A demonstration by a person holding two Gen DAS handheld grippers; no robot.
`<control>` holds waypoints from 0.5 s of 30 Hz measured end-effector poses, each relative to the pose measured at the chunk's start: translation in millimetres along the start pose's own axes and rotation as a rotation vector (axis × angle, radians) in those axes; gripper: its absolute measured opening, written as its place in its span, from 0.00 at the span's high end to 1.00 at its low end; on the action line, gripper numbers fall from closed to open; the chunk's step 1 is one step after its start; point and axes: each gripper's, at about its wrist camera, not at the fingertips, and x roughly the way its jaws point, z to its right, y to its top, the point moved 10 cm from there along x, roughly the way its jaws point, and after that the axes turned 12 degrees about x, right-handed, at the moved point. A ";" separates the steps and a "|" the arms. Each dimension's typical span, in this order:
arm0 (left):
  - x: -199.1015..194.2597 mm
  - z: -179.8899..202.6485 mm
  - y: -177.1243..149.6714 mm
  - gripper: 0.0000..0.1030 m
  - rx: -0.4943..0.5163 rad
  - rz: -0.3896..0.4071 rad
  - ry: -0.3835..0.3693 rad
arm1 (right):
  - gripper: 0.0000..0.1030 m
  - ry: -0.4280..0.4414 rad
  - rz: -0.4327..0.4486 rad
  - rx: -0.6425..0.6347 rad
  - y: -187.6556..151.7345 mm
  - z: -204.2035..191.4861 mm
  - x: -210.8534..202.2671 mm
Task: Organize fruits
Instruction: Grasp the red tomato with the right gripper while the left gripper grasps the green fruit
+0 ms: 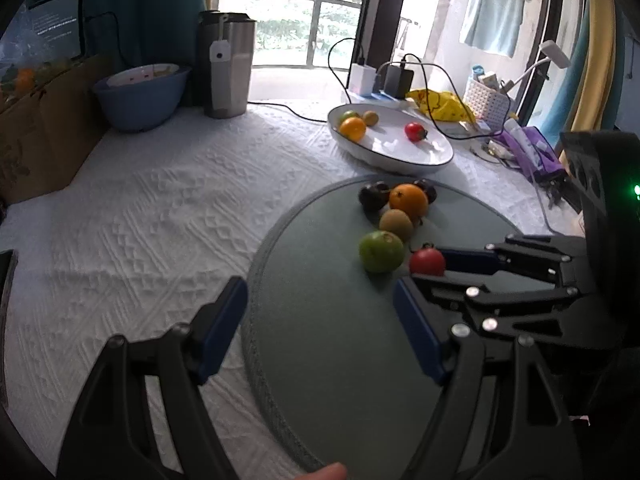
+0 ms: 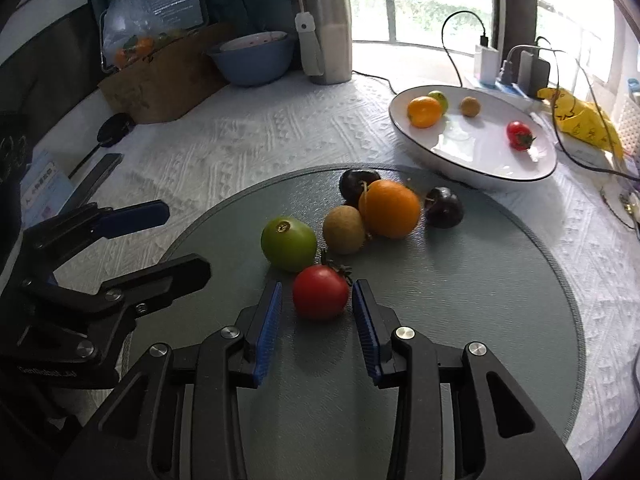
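Note:
A round grey-green mat holds a red tomato, a green fruit, a brown kiwi-like fruit, an orange and two dark plums. My right gripper straddles the tomato, its blue pads just short of the skin on both sides. In the left wrist view the tomato sits at the right gripper's tips. My left gripper hangs open and empty over the mat's left edge. A white oval dish behind holds an orange, a green fruit, a brown fruit and a tomato.
A steel tumbler, a blue bowl and a cardboard box stand along the back left. Chargers with black cables and a yellow bag lie behind the dish. A white textured cloth covers the table.

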 end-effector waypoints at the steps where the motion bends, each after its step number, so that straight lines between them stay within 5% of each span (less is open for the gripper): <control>1: 1.7 0.7 0.2 0.26 0.001 -0.003 0.001 | 0.63 0.001 0.001 -0.002 0.1 -0.4 0.9; 15: 24.6 17.5 12.2 0.26 0.048 -0.042 -0.008 | 0.71 -0.010 0.035 -0.015 2.6 17.8 -9.1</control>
